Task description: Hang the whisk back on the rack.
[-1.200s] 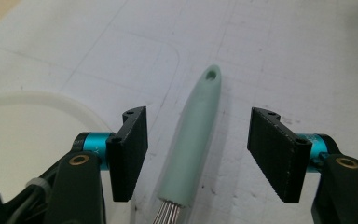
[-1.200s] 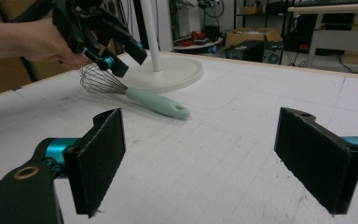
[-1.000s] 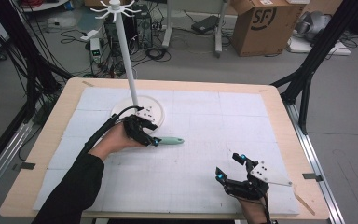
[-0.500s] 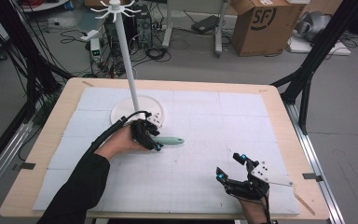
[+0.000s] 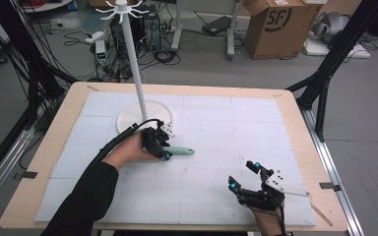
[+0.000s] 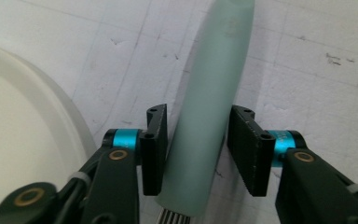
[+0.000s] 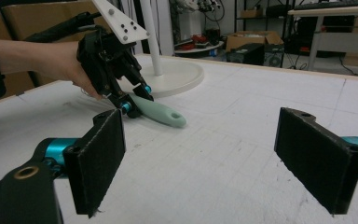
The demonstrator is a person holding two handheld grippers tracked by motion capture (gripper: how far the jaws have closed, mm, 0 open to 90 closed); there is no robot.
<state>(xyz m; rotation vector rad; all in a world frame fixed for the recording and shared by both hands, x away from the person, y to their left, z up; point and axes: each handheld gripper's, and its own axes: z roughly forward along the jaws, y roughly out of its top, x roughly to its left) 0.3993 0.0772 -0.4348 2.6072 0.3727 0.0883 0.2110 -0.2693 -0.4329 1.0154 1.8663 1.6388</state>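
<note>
— Step in hand? Left gripper (image 5: 163,149) straddling green handle (image 6: 209,102) flat on mat (image 5: 216,123) beside stand base (image 5: 128,118), jaws apart, not pinching.
— Next: squeeze, lift. Right gripper (image 5: 250,178) spread wide, idle.

We list two black grippers, left gripper (image 5: 163,150) and right gripper (image 5: 250,176): teal joints, brass rivets, grey plate at 3 o'clock; black sleeve (image 5: 86,196).

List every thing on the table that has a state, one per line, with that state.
left gripper: jaws either side of the handle, a thin gap showing at each pad, not clamped.
mint-green handle: lying flat on the mat, beside the stand's base.
right gripper: jaws wide open, holding nothing, low over the mat.
white hook stand: upright, hooks bare.
</note>
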